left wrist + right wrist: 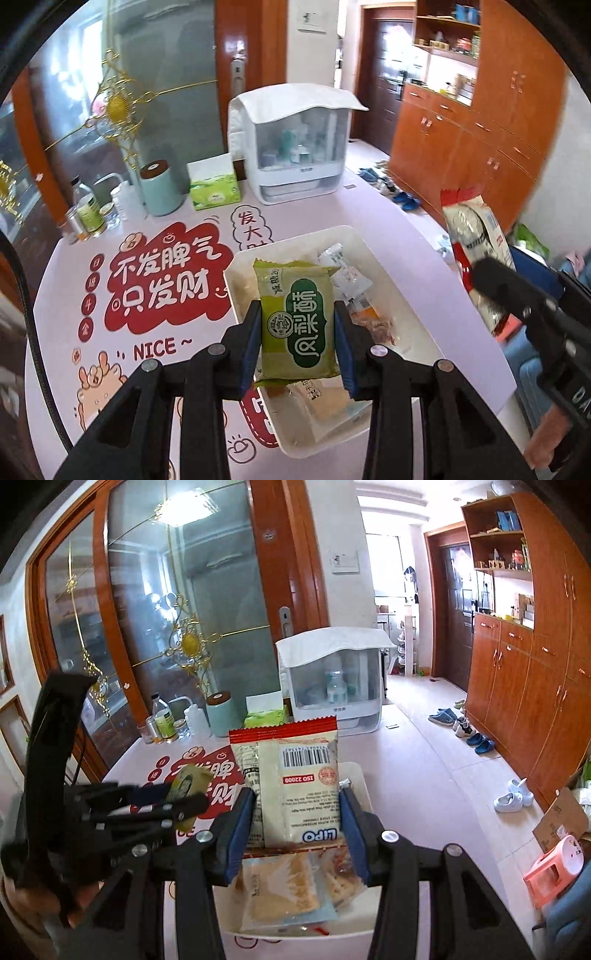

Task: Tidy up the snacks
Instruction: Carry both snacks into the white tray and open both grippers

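The left gripper (298, 328) is clamped on a green pineapple-cake packet (295, 317), held above the white tray (384, 254) that sits on the pink counter (417, 236); the right gripper (297, 823) is clamped across a red-edged Lipo biscuit packet (291, 782), also over the tray, where several loose snack packets (280, 890) already lie. Both packets look pinched at mid-body, upright and clear of the pile. To place them well, I would lower one at a time, keep the two grippers apart so they do not knock together, lay each packet flat in a bare part of the tray, and release only once it rests
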`<move>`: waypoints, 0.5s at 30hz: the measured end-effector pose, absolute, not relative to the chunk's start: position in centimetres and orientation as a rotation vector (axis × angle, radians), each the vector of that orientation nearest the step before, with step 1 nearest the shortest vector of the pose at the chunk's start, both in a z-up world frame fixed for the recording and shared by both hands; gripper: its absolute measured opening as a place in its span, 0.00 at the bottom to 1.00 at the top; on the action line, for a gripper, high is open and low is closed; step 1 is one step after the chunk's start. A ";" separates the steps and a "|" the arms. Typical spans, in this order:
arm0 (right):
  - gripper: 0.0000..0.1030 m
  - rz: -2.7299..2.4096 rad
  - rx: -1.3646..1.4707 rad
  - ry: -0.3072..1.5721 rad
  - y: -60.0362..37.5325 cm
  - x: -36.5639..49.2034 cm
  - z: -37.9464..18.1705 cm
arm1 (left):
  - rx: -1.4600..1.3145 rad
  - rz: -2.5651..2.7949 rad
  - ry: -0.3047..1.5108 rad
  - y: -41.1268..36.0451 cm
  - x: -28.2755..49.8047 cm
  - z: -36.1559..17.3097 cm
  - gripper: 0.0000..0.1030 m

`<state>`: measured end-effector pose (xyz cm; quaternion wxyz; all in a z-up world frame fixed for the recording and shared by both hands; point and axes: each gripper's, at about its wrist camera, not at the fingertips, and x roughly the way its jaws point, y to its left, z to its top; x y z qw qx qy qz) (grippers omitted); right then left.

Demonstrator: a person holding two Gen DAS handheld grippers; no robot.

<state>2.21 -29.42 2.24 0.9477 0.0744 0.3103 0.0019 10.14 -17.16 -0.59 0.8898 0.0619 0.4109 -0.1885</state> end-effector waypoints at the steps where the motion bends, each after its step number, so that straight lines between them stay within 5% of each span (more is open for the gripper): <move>1: 0.46 0.011 0.160 0.636 -29.9 2.6 2.2 | 0.120 -0.383 0.859 -17.2 10.2 -0.7 0.34; 13: 0.46 0.048 0.171 0.702 -31.3 5.9 0.9 | 0.087 -0.300 0.892 -17.8 11.2 -2.0 0.35; 15: 0.46 0.047 0.175 0.718 -31.4 6.6 0.5 | 0.086 -0.285 0.886 -17.7 11.4 -2.0 0.41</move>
